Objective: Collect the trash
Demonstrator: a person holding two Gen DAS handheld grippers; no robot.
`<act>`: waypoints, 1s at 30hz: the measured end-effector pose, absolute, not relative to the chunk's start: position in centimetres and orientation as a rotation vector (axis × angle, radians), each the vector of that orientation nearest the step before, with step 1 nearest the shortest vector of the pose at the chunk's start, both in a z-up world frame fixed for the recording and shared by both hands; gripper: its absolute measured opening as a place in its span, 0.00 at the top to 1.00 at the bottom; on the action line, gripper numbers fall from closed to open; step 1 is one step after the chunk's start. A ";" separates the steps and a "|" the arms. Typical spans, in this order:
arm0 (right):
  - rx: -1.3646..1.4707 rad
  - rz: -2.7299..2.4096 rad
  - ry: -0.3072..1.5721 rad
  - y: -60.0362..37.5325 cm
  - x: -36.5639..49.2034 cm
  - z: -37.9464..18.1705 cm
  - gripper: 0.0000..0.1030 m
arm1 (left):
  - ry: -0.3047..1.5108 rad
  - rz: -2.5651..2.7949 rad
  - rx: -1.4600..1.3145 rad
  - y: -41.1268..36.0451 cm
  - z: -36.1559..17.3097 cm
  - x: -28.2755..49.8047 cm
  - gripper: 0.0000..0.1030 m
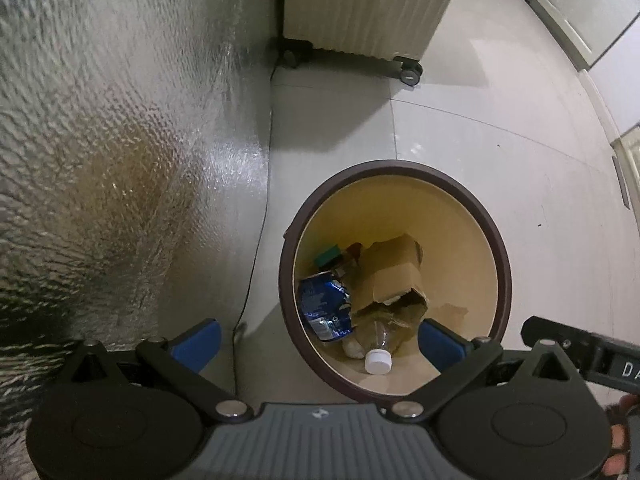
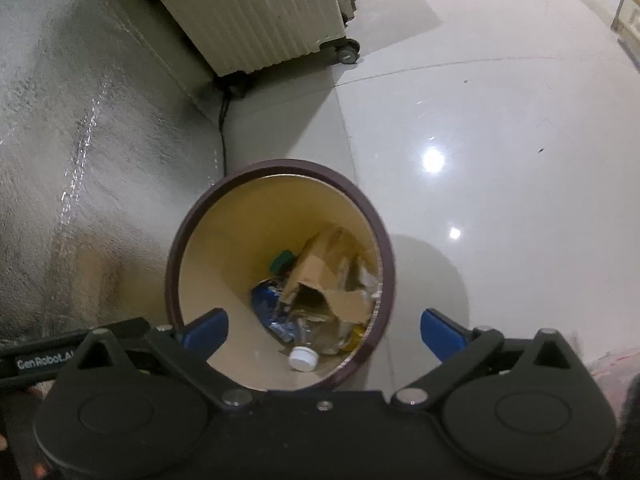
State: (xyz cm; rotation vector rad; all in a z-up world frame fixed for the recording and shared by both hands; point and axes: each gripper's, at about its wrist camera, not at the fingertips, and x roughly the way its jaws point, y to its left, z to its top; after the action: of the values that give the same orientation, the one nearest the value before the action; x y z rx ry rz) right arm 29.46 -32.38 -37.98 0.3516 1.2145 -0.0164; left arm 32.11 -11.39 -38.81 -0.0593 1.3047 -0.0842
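A round trash bin with a dark brown rim (image 1: pixel 505 256) and cream inside stands on the tiled floor; it also shows in the right wrist view (image 2: pixel 176 240). Inside lie a torn cardboard box (image 1: pixel 394 276), a crushed blue can (image 1: pixel 324 304), a clear plastic bottle with a white cap (image 1: pixel 378 361), and something green (image 1: pixel 328 255). The same box (image 2: pixel 320 276) and white cap (image 2: pixel 303 358) show in the right wrist view. My left gripper (image 1: pixel 318 340) is open and empty above the bin. My right gripper (image 2: pixel 324 334) is open and empty above the bin's near edge.
A silver textured wall covering (image 1: pixel 120 140) runs along the left. A cream ribbed suitcase on black wheels (image 1: pixel 368 4) stands behind the bin, also in the right wrist view (image 2: pixel 248 12). A thin black cable (image 1: pixel 256 248) runs down the wall edge. Glossy floor tiles (image 2: pixel 500 160) spread right.
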 end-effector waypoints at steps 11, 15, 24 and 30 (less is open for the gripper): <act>0.268 -0.026 1.135 -33.3 25.9 -32.1 0.00 | 1.264 -0.124 -0.025 -11.7 -34.4 29.5 0.00; 0.270 -0.016 1.102 -33.4 24.0 -29.8 0.00 | 1.230 -0.138 -0.022 -11.9 -32.0 28.3 0.00; 0.282 -0.023 1.007 -33.8 19.5 -24.6 0.00 | 1.132 -0.153 -0.014 -12.1 -25.4 24.2 0.00; 0.267 -0.033 0.943 -33.8 16.3 -20.7 0.00 | 1.068 -0.152 -0.003 -12.4 -21.3 21.3 0.00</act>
State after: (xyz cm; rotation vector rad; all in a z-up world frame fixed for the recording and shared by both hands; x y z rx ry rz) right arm 16.35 -33.82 -20.74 0.2665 0.9427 -0.0332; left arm 21.33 -12.44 -21.33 -0.0029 1.0683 -0.1524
